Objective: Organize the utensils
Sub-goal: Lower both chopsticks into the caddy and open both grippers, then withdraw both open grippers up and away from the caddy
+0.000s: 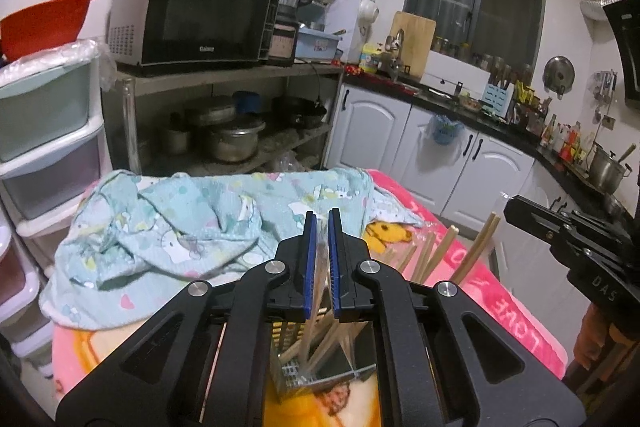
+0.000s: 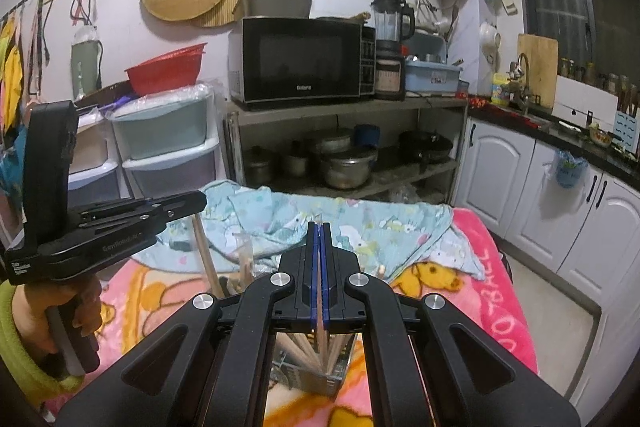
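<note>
Across the lower half of both views your table wears a pink blanket [image 1: 516, 291], with a crumpled blue cloth [image 1: 192, 227] heaped at mid-frame. At bottom centre sits the metal utensil holder [image 2: 316, 367], bristling with chopsticks [image 1: 476, 251]. Your right gripper [image 2: 319, 259] is pinched almost shut on a single chopstick [image 2: 319, 291] standing over the holder. Your left gripper [image 1: 322, 247] has its jaws a narrow gap apart, with something clear and thin between them; I cannot tell if it is truly held. The soft blanket may let the holder tip if you push sideways, and a tilted stick could catch the rim.
</note>
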A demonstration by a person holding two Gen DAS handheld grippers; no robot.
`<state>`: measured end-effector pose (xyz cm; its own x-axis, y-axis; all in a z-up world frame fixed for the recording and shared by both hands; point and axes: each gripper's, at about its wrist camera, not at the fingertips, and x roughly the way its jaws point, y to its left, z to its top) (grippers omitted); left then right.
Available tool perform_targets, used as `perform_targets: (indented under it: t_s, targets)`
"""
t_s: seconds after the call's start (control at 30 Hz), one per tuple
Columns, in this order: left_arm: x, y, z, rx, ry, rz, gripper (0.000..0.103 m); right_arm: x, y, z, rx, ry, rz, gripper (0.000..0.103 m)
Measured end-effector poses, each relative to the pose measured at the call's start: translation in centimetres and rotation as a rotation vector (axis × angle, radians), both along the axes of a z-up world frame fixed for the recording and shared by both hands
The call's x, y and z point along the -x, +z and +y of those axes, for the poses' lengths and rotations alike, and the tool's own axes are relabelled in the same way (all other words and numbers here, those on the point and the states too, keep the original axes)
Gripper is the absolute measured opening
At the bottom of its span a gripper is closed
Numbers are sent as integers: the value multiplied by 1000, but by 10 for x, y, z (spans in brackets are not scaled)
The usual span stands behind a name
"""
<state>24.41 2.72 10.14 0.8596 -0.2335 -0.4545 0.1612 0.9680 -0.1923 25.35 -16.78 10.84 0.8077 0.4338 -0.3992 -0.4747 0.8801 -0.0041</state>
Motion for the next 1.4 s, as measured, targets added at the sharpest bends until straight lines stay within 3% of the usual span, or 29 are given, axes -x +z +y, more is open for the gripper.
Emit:
perform_targets:
  t_s: [0.03,0.1,0.17,0.2,0.23,0.4,0.5,0.67,0.8,0.93,1.1,1.4]
  targets:
    - [0,-1,0,0,1,3,8,-1,-1,0,0,0,5,2]
    - [1,-3,2,-1,4,11,31,-2,-4,0,4,-9,14,4]
    - [3,-3,4,-2,10,15,40,-2,-6,-1,3,-17,18,28]
    - [4,-3,5,-2,13,17,44,-2,-7,-2,-2,-19,20,33]
    - [5,-3,6,-1,20,20,47,-1,-7,-3,-9,-23,21,36]
    - [13,-1,15,23,44,32,83,6,-6,-9,-24,-36,16,48]
    - [19,3,19,31,58,29,92,12,-4,-13,-25,-41,4,51]
    - [31,10,23,32,88,32,92,25,-1,-17,-24,-44,-15,62]
    - [41,15,23,24,96,29,92,37,0,-19,-23,-43,-31,63]
    - [54,18,19,11,101,26,92,50,0,-22,-24,-47,-47,75]
    - [71,14,13,-9,99,33,92,65,0,-25,-28,-54,-68,82]
    - [98,-9,4,-26,92,79,92,88,-23,-27,-6,-46,-39,85]
